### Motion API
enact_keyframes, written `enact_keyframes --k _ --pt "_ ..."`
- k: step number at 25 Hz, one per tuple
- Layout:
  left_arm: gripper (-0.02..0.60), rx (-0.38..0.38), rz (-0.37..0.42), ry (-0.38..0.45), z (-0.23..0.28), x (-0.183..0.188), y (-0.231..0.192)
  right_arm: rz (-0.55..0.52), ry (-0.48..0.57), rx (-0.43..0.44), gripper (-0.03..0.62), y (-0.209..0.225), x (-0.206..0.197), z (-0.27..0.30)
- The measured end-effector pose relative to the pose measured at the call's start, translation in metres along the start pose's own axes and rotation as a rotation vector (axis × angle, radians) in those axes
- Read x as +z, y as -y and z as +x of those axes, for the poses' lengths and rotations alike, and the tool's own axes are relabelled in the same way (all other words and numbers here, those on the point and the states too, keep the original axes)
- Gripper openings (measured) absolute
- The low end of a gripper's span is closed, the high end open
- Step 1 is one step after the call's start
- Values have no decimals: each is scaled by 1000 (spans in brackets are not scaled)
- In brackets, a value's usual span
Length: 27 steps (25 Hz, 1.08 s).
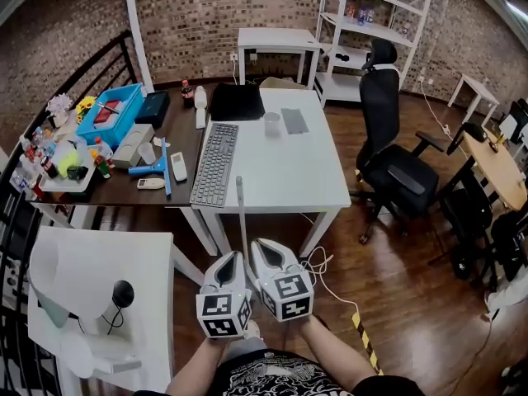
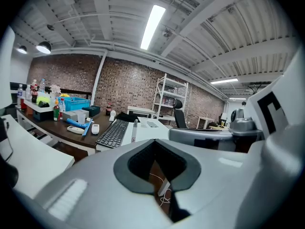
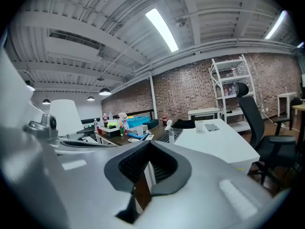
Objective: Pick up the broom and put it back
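— Where's the broom?

— The broom [image 1: 242, 221] stands almost upright at the near edge of the white surface [image 1: 313, 180], just by the keyboard [image 1: 216, 162]. All that shows is a thin, pale grey handle with a rounded top.

— And the head of it?

— Hidden. In the head view the handle drops out of sight between the left gripper [image 1: 234, 258] and the right gripper [image 1: 257, 246]. They sit side by side below it, tips angled toward each other. Whether the handle leans on the surface's edge or touches either gripper, I can't tell.

— The jaws?

— Both pairs are closed, tips together, leaving only the padded hollow behind them. Through the left hollow I see floor [image 1: 396, 295] and a loop of white cable [image 2: 163, 198]. Through the right there's floor and a pale upright strip, handle or table leg, I can't say. Neither pair clamps anything I can make out.

— The room?

— A dark surface [image 1: 186, 130] adjoins the white one on the left, crowded with a blue bin [image 1: 111, 114], bottles and small clutter. A black office chair [image 1: 388, 139] stands to the right. White shelving [image 1: 371, 23] backs onto a brick wall [image 1: 190, 23], and the floor is dark wood.
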<state>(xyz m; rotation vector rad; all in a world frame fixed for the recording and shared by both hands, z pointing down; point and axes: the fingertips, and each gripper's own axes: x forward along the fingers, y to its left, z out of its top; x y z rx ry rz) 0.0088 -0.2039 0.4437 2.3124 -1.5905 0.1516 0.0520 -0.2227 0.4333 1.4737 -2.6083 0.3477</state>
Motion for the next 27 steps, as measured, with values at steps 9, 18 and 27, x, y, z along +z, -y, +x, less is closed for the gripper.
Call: enact_keyframes --k 9,18,27 --pt "6 44 15 11 -53 -11 32 -13 25 69 0 -27 -2 -55" --pt "6 71 15 19 -83 -20 48 -9 32 115 0 -44 -8 -88" --pt "6 68 -5 3 -93 -31 76 -31 31 127 0 -36 -13 -123"
